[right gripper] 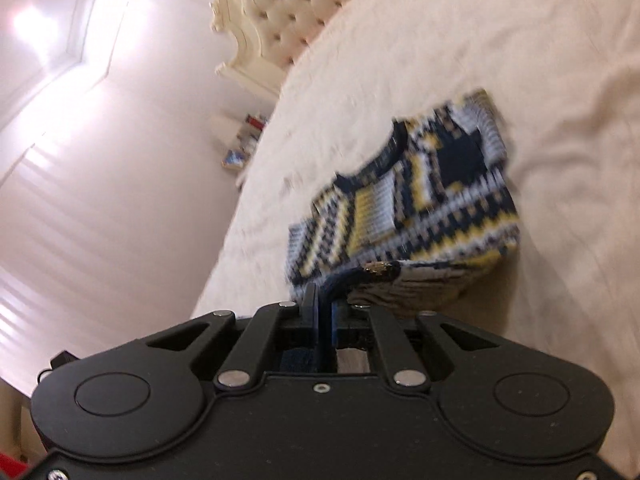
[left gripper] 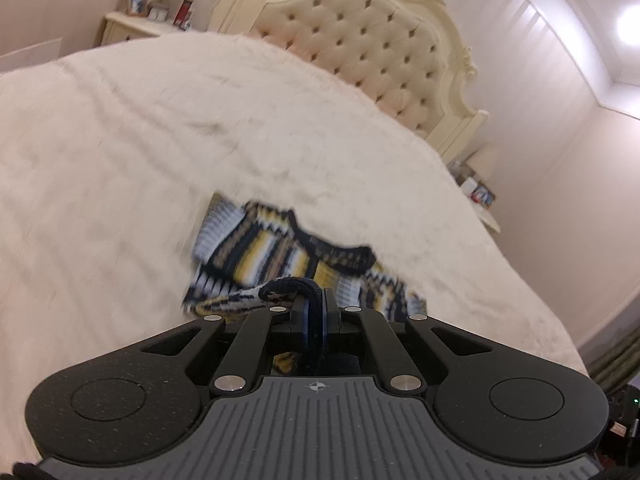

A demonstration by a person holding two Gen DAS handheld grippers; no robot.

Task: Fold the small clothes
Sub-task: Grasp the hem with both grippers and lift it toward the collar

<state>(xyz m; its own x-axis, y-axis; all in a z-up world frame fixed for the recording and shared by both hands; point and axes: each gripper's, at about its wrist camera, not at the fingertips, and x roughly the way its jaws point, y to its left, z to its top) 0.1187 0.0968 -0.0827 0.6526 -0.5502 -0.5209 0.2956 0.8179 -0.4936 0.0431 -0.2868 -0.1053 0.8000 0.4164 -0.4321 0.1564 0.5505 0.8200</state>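
Two views show one small knitted sweater on a cream bed.

From the left wrist, the bed [left gripper: 140, 140] fills most of the frame under a pale fuzzy cover, with a tufted headboard [left gripper: 360, 48] at its far end. A nightstand [left gripper: 132, 26] with framed pictures stands at the left of the headboard, and a second stand [left gripper: 480, 200] sits low at the right. Nothing blocks the way to the sweater [left gripper: 280, 252], which is blurred, patterned in navy, yellow and white, and lies just ahead of the tool. The left gripper [left gripper: 314, 308] is closed, its jaws pinching the sweater's dark hem edge, which loops up over the fingertips.

From the right wrist, the bed [right gripper: 500, 32] slants across the upper right, the headboard [right gripper: 280, 8] sits at the top, and a shelf [right gripper: 244, 140] with small items stands against the wall beyond. The sweater [right gripper: 420, 208] hangs partly lifted off the cover. The right gripper [right gripper: 324, 304] is clamped shut on its near dark edge.
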